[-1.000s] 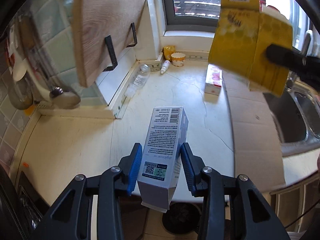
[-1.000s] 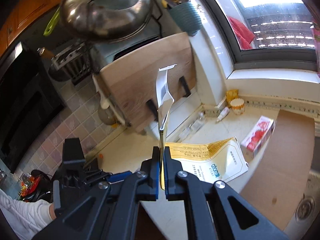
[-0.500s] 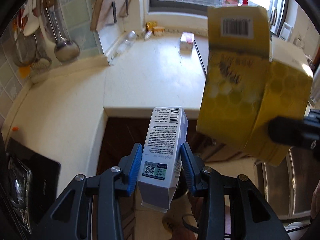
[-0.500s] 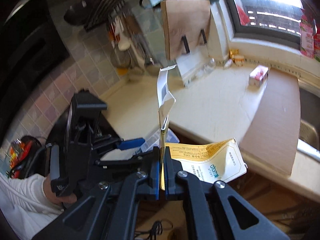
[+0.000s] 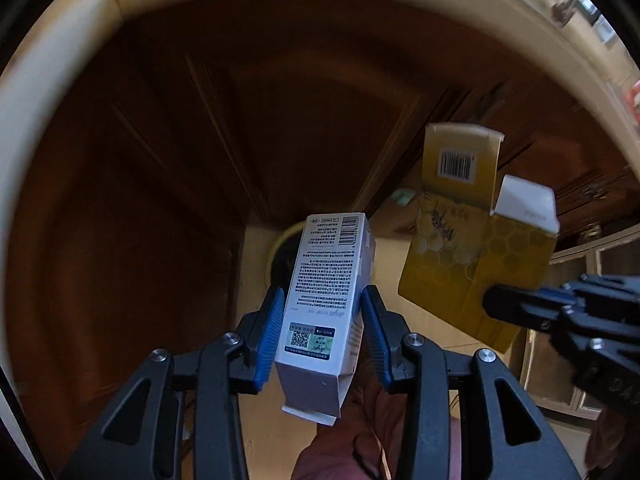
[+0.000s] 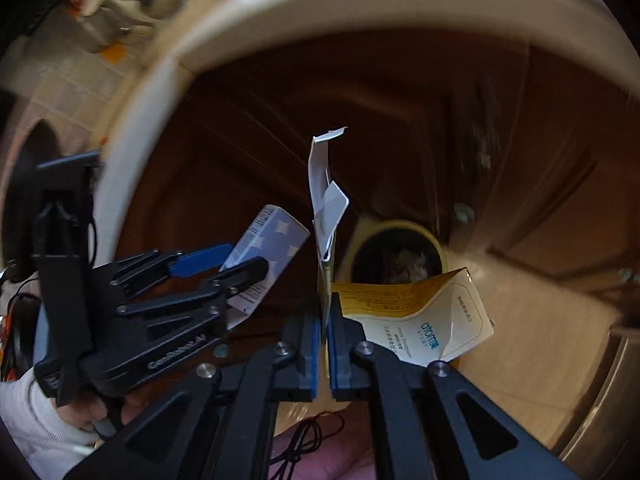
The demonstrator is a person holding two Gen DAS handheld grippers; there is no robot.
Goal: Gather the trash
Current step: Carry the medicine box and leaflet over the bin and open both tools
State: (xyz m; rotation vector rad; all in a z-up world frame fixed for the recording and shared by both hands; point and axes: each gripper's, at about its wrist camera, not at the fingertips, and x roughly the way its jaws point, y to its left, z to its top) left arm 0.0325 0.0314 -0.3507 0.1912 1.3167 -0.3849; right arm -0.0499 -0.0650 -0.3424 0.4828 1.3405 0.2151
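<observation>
Clamping white box (image 5: 326,300), left hand-held gripper (image 5: 323,332); right hand-held gripper (image 6: 324,344) pinching yellow box (image 6: 416,316) edge.

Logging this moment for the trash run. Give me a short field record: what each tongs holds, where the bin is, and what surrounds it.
left tongs: shut on the white box, printed side with barcode facing the camera
right tongs: shut on the yellow carton, flattened, white flaps sticking up
trash bin: round, open, on the floor ahead of both tongs, some rubbish inside
surroundings: brown cabinet doors under a pale countertop edge
task state: both items in the air, not yet dropped
</observation>
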